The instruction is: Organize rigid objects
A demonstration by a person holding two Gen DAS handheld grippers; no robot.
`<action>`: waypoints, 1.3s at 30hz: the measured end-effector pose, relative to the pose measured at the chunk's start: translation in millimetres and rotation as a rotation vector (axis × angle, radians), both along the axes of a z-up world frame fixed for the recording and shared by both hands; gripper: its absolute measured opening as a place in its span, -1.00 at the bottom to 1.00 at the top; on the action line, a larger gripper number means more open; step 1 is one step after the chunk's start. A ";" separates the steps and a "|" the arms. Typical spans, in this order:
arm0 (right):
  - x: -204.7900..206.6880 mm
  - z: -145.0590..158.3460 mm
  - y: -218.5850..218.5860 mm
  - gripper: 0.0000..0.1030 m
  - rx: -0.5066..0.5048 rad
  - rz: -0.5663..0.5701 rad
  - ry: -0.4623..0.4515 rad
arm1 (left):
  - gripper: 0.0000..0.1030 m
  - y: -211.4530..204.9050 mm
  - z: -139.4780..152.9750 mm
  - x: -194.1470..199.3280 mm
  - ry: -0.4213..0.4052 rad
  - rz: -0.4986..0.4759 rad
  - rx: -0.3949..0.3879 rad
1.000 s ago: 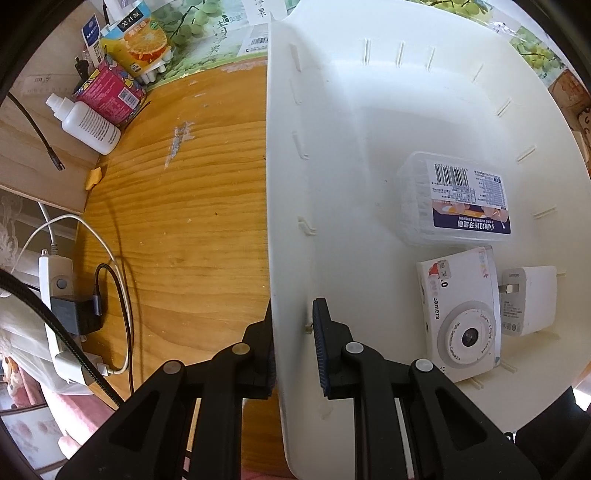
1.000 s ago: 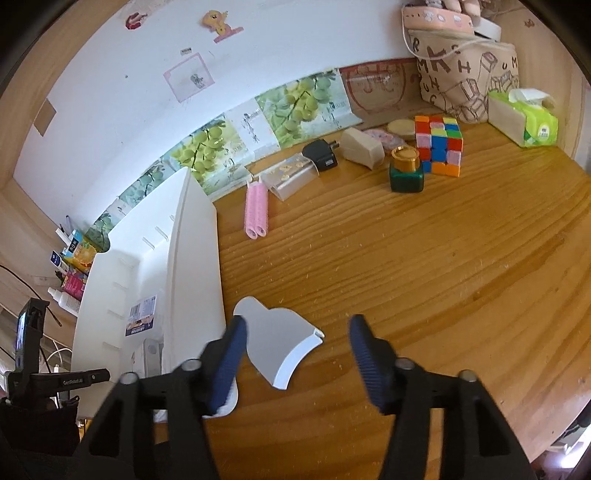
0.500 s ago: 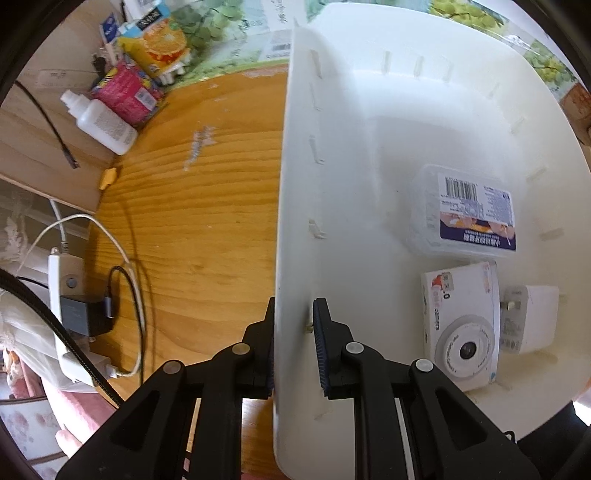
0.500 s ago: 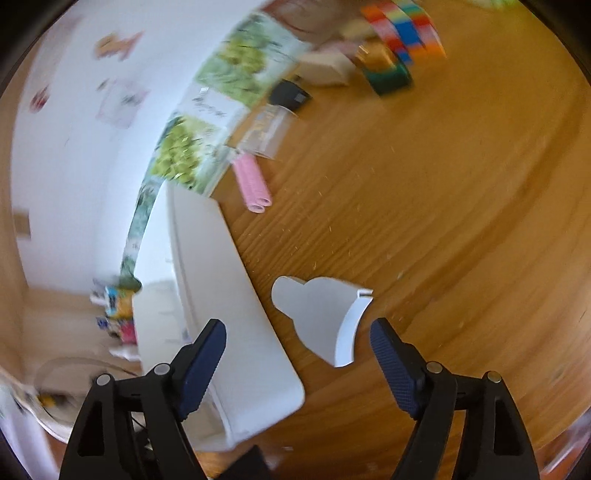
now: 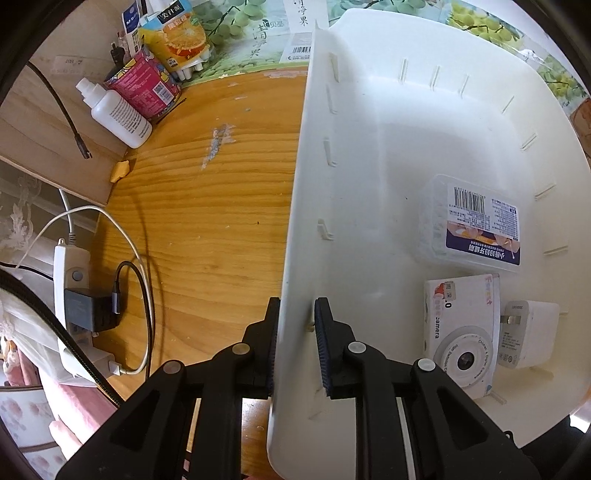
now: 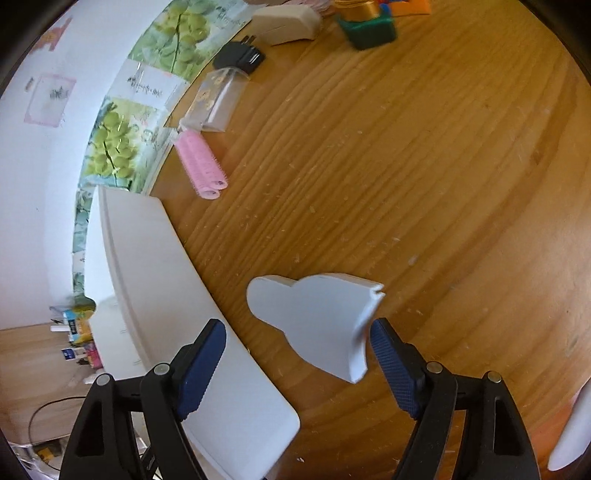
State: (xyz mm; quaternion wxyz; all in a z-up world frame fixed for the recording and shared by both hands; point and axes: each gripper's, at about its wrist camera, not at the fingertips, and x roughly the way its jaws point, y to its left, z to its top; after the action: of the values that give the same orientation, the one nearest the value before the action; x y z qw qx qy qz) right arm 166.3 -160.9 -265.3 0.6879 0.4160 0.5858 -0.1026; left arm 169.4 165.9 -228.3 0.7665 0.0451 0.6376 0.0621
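White plastic bin wall: clamped between the pads of the left gripper (image 5: 295, 347), one pad outside the bin (image 5: 369, 155), one inside, at its near corner.
Left gripper state: clenched on the bin wall, steadying it.
Right gripper state: the right gripper (image 6: 295, 365) was spread wide and empty, straddling a white divider panel (image 6: 317, 325) without pressing it.
Divider panel: flat on the wooden table (image 6: 406, 177), just beside the bin's outer wall; its curved edge sat close to one blue pad.
Inside the bin: a clear box with a barcode label (image 5: 472, 225), a white toy camera (image 5: 461, 332) and a white charger (image 5: 528, 334), grouped against the wall far from the clamped one.
Beyond the bin, on the table: pink hair rollers (image 6: 201, 166), a clear packet (image 6: 218, 99), a black plug (image 6: 240, 57), a beige block (image 6: 284, 24) and a green jar (image 6: 369, 31), well apart from the bin.
Done: three items appeared stowed.
Left: the panel was not yet gripped; it probably belonged in the bin's wall slots, and the loose things remained to sort.
Progress: early to middle, by this reading.
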 end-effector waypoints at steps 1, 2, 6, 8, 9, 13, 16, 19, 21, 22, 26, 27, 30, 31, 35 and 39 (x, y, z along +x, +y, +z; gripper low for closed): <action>2.0 0.9 1.9 0.60 -0.017 0.005 0.011 | -0.61 0.3 0.2 -0.2 0.000 0.002 -0.003; 4.2 1.4 3.7 0.61 -0.035 0.008 0.020 | -0.61 0.6 0.5 -0.5 0.000 0.004 -0.007; 9.9 0.7 6.2 0.61 -0.100 0.004 0.071 | -0.61 0.4 0.3 0.8 0.005 -0.007 -0.003; 13.3 -1.1 8.5 0.61 -0.109 0.007 0.088 | -0.61 -0.3 0.0 1.9 0.007 -0.019 0.001; 14.7 -2.0 10.1 0.61 -0.115 0.013 0.098 | -0.61 -0.2 -0.1 2.3 0.008 -0.022 -0.001; 16.0 -2.1 14.8 0.64 -0.132 0.028 0.118 | -0.61 0.6 -1.6 5.1 0.012 -0.022 -0.003; 14.6 0.5 16.0 0.67 -0.138 0.028 0.116 | -0.61 -0.1 -3.2 5.6 0.014 -0.026 -0.004; 18.8 1.1 17.3 0.74 -0.150 0.022 0.119 | -0.61 2.4 -3.4 5.9 0.012 -0.018 -0.017; 19.3 0.0 15.5 0.83 -0.156 0.014 0.131 | -0.60 3.5 -3.7 6.4 0.011 -0.015 -0.021; 20.3 -1.2 15.1 0.89 -0.158 0.007 0.140 | -0.60 4.0 -3.8 6.6 0.011 -0.014 -0.023; 19.8 -1.7 11.1 0.99 -0.164 0.001 0.148 | -0.59 7.3 -4.1 7.8 0.011 0.004 -0.037; 21.9 -2.1 10.2 0.99 -0.164 -0.002 0.148 | -0.59 7.9 -4.1 7.5 0.011 0.006 -0.039; 28.7 -2.7 13.5 0.99 -0.168 0.002 0.145 | -0.58 9.0 -4.3 8.3 0.011 0.015 -0.033; 31.1 -2.8 14.8 0.99 -0.168 0.007 0.145 | -0.58 9.9 -4.4 8.3 0.011 0.019 -0.035; 35.2 -2.6 16.8 1.00 -0.170 0.011 0.143 | -0.58 10.5 -4.3 8.1 0.011 0.021 -0.039; 36.8 -1.3 16.9 0.99 -0.172 0.007 0.142 | -0.58 8.4 -3.8 7.5 0.011 0.017 -0.031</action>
State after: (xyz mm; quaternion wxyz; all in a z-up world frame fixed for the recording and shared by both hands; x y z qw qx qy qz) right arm 203.1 -144.0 -266.6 0.6782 0.3451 0.6236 -0.1793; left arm 176.9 174.3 -232.1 0.7632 0.0279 0.6429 0.0585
